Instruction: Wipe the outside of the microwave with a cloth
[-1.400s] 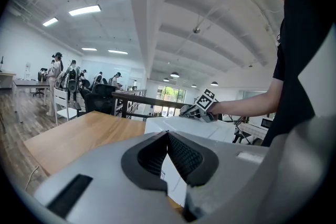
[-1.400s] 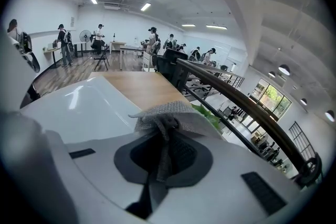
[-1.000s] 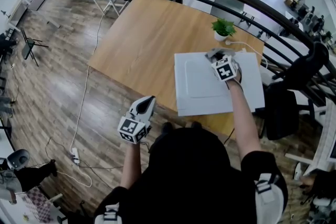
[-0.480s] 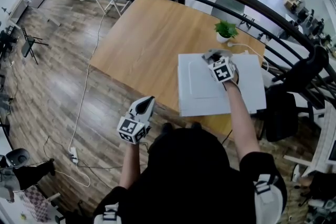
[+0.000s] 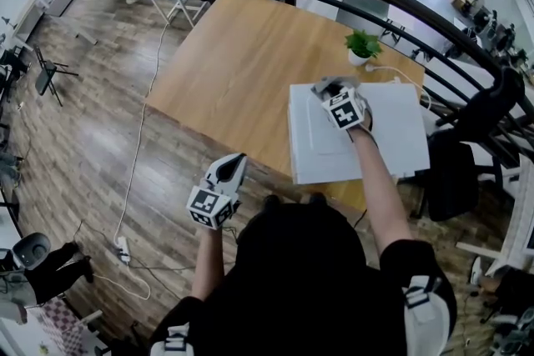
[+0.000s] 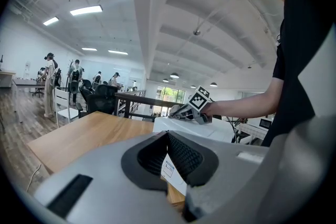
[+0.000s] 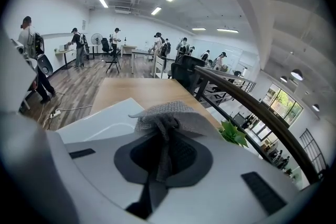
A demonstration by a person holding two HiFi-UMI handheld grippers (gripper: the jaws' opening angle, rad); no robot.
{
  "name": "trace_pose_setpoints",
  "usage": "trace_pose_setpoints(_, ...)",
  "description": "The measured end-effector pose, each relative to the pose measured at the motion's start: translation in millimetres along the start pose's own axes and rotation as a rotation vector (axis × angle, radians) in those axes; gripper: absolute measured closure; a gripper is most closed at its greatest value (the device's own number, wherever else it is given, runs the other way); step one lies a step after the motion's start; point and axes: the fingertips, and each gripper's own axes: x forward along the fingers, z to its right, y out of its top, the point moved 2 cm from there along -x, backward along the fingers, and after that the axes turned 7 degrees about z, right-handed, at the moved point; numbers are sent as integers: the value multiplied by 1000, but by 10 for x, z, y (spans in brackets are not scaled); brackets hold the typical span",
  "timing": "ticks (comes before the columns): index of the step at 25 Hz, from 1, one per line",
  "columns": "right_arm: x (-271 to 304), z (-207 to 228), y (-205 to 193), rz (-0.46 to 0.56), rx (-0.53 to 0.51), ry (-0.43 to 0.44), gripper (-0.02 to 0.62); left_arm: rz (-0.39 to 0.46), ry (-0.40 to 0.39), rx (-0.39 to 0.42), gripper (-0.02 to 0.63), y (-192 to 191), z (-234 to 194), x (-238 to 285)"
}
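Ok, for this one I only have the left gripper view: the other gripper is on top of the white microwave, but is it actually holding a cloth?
Observer: Yes. In the right gripper view the right gripper has its jaws shut on a bunched grey cloth.
Operator: Where on the top is it?
Observer: The head view puts it near the far edge of the microwave, on the left half.
Operator: Anything close by?
Observer: A small potted plant stands on the table just beyond that edge.
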Motion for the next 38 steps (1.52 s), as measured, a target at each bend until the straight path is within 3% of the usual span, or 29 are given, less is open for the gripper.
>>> trace_pose_setpoints(19, 132, -279, 185, -2, 16, -49, 580, -34, -68, 45, 604, -21, -437, -293)
trace_pose_setpoints(31, 171, -538, 245, -14, 34, -60, 580, -67, -127, 31, 604, -91, -586, -371)
trace_pose_setpoints(38, 169, -580, 261, -7, 51, -46, 580, -39, -140, 37, 604, -84, -628, -377)
